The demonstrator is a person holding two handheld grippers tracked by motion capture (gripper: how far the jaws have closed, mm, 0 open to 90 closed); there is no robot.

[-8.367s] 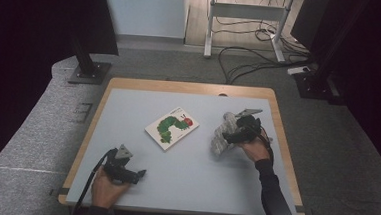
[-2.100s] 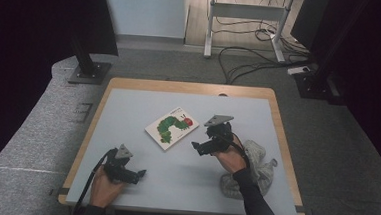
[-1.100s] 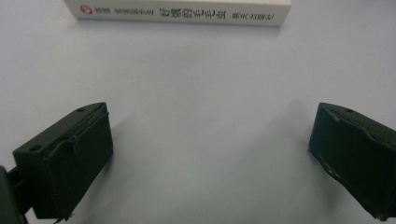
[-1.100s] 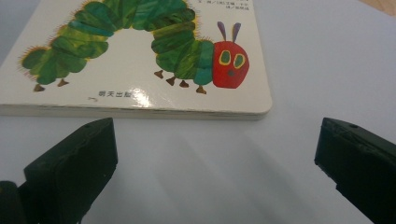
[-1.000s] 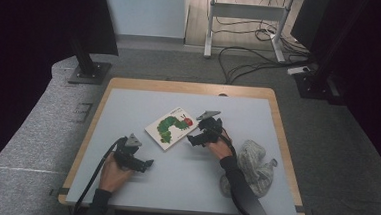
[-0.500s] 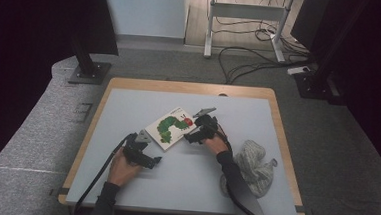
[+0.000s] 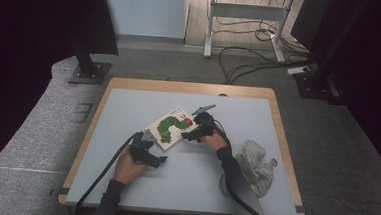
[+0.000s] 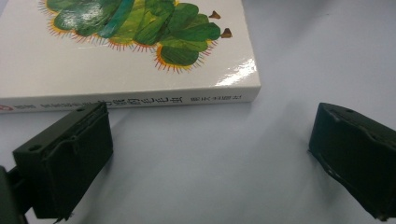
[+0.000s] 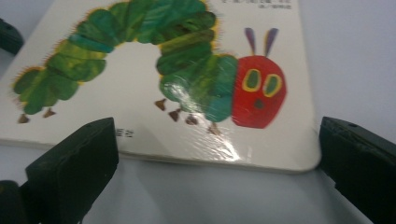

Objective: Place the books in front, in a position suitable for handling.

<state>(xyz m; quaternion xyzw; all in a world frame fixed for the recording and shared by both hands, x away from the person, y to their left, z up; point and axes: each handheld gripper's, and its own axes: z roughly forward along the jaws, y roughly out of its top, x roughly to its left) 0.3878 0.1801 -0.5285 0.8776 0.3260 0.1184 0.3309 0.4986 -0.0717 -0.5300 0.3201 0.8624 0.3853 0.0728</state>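
Overhead light falls evenly on the table (image 7: 128,108); dark surrounds. Glare streaks the glossy book (image 9: 196,112), its close-up slightly blurred.

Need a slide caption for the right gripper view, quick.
Open right gripper facing the caterpillar picture book lying flat on the pale table.

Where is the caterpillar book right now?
In the high view the caterpillar book lies flat near the table's middle, between the left gripper and the right gripper.

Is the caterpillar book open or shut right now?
Shut. The book lies flat on the table, front cover up; the left gripper view shows its spine and closed edge, no pages spread.
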